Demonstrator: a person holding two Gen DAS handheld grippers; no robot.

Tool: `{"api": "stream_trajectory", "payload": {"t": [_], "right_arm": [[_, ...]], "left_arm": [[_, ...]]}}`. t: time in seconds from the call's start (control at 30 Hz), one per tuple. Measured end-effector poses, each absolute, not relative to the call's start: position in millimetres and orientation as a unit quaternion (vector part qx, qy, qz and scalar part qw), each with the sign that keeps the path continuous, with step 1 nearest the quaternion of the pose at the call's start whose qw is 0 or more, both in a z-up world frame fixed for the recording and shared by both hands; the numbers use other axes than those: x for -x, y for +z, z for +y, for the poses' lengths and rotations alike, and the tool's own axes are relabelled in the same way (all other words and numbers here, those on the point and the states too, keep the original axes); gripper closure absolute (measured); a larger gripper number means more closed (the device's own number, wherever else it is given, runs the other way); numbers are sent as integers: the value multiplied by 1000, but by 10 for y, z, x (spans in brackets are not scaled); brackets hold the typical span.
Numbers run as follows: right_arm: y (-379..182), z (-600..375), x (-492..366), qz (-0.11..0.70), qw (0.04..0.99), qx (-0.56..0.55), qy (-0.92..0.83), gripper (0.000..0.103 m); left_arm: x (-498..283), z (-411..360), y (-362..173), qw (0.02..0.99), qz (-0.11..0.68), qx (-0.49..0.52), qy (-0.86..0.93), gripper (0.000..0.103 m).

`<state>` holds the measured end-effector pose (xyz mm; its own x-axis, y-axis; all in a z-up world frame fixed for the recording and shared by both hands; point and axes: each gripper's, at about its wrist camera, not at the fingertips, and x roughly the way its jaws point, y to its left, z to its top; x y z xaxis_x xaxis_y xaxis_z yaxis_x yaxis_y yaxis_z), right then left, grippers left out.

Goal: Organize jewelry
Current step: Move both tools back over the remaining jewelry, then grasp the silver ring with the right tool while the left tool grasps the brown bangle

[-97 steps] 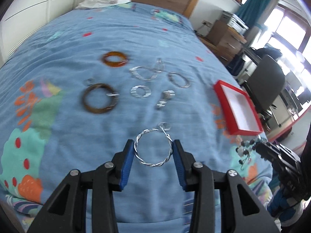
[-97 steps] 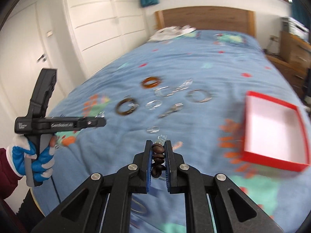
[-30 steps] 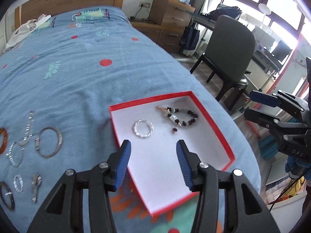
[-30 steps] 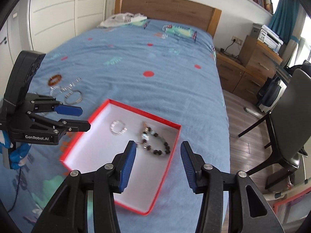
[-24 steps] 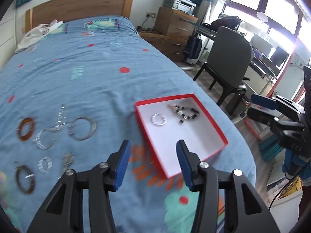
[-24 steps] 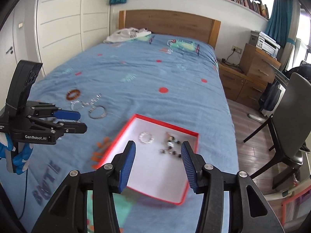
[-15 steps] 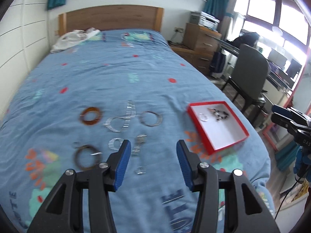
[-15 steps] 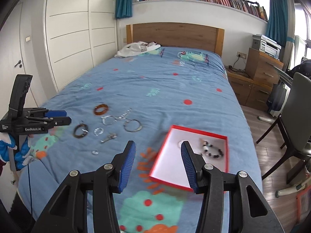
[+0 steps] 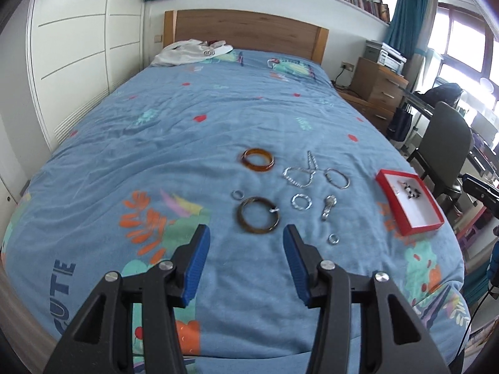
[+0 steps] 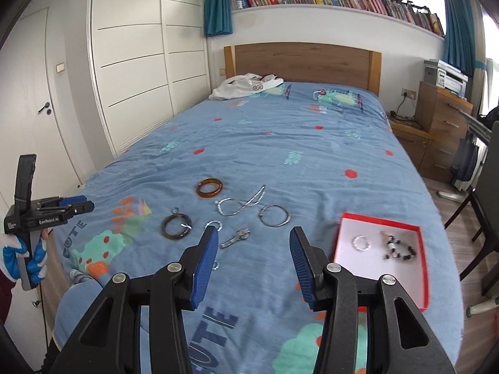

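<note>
Both grippers are up over the foot of the bed right now with nothing in them: the left gripper (image 9: 246, 243) has its blue jaws spread wide apart, and the right gripper (image 10: 253, 251) is standing apart too. The red box (image 10: 418, 283) sits near the bed's right edge, white inside, with a small silver ring (image 10: 361, 243) and a dark beaded bracelet (image 10: 397, 249) lying in it. The other jewelry is spread on the blue bedspread (image 9: 187, 131) left of the box: an amber bangle (image 9: 257, 159) farthest back, a dark brown bangle (image 9: 257, 215) closer in, a silver chain (image 9: 301, 174), a silver hoop (image 9: 336, 178), plus a few tiny rings.
</note>
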<state>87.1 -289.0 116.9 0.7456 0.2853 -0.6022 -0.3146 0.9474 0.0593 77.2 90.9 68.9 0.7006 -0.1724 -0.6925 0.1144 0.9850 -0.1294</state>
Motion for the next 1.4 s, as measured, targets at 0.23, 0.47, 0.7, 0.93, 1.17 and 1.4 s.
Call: {"api": "stream_trajectory", "payload": {"t": [0.23, 0.47, 0.7, 0.93, 1.17, 1.4], "right_arm": [[568, -2579, -1132, 357, 915, 14, 187, 59], [34, -2405, -1396, 392, 896, 11, 207, 60], [-394, -2234, -1678, 426, 874, 8, 234, 63], [-731, -2065, -1888, 451, 854, 9, 259, 64], [-957, -1948, -1959, 465, 843, 17, 268, 65], [-1007, -1947, -1958, 463, 848, 23, 258, 83]], "left_arm": [[-1007, 826, 85, 898, 429, 54, -80, 56], [-1424, 743, -346, 881, 461, 80, -67, 56], [-1892, 710, -628, 870, 481, 97, -52, 56], [-2269, 652, -864, 858, 498, 109, -58, 56], [-2383, 575, -968, 857, 505, 90, -53, 65], [-2335, 537, -993, 860, 502, 76, -51, 90]]}}
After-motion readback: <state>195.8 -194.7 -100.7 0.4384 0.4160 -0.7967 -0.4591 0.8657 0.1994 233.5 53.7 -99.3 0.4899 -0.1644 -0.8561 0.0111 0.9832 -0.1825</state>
